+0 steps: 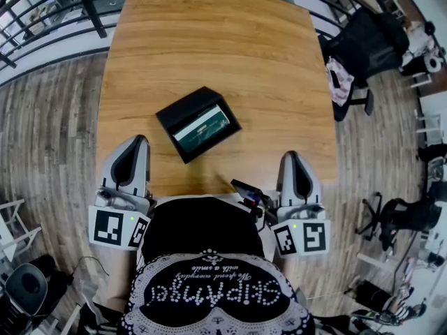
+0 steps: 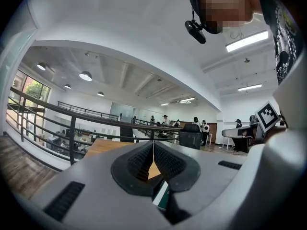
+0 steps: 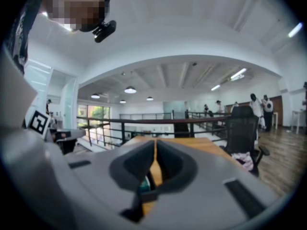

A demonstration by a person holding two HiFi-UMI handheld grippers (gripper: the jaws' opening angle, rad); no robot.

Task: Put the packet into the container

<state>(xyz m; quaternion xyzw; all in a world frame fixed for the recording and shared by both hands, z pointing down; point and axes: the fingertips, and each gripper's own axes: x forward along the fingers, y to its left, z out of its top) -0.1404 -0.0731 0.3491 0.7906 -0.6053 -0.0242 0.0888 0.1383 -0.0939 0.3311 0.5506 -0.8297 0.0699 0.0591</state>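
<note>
The green-and-white packet [image 1: 201, 127] lies flat inside the black container [image 1: 172, 113] near the middle of the desk [image 1: 209, 40], so the placing looks done. The left claw [image 1: 137, 142] and right claw [image 1: 291, 156] hang at the desk's near edge, each with its jaws pressed together on nothing. The packet looks thin, light and probably slick and pliable, so any further handling would best pinch a short end or a sealed edge, not the flat face.
</note>
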